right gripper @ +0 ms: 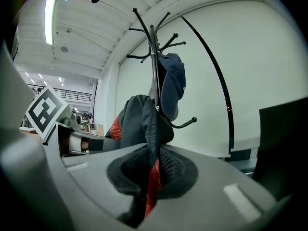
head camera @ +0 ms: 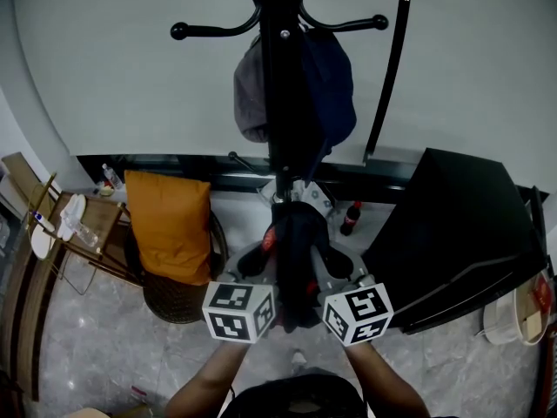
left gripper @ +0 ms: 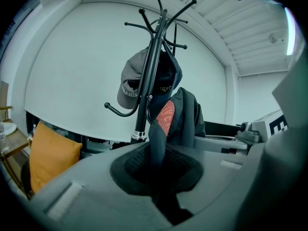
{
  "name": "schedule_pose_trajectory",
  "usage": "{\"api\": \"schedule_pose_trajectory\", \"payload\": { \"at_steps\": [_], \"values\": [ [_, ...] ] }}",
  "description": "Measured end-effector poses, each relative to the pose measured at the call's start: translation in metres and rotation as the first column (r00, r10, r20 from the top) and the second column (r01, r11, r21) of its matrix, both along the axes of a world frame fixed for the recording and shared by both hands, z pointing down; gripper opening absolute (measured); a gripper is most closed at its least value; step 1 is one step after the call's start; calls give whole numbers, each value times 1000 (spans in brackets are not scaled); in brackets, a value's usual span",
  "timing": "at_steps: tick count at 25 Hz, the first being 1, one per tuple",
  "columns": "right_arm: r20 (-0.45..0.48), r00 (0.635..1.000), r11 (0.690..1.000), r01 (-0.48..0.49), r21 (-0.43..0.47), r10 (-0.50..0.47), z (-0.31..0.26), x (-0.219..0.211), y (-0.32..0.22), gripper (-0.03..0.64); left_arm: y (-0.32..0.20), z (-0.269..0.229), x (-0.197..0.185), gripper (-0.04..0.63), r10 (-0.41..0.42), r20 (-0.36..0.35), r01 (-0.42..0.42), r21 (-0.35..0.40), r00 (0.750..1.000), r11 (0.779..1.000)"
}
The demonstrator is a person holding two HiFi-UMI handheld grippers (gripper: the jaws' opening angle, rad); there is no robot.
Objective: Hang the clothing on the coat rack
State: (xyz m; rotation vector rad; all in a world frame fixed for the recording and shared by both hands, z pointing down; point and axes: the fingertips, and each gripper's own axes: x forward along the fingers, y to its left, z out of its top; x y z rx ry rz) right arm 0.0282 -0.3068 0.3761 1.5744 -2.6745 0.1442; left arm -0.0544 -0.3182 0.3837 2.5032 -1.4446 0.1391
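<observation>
I am in the carrying step, with the hanging itself not yet done. My left gripper (left gripper: 156, 163) is clamped on a fold of the dark garment (head camera: 296, 255), and my right gripper (right gripper: 152, 173) is pinched shut on another fold where the red lining shows. Between them the garment hangs bunched in the air, just in front of the pole of the coat rack (head camera: 278, 85) and below its arms. None of it looks to be on a hook yet. A grey cap (head camera: 251, 94) and a navy cap (head camera: 335, 85) already hang on the rack, one on either side of the pole. The bare arm (head camera: 204, 31) at upper left looks free to me. Next, I judge, I need to raise both grippers, spread the collar between them, lower it over that arm's knob, and only then let go.
</observation>
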Motion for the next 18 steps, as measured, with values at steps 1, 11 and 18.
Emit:
{"api": "schedule_pose_trajectory", "payload": {
  "at_steps": [1,11,18],
  "values": [
    [0,1000,1000,1,0,-1,0,0,-3,20,-2,0,0,35,-1,0,1,0,1000,1000],
    [3,999,999,32,7,-32,2,-7,-27,20,-25,2,-2,35,-18,7,18,5,1000,1000],
    [3,999,998,53,17,-53,-1,-13,-42,20,-41,-1,-1,35,-11,-4,11,15,1000,1000]
  ]
}}
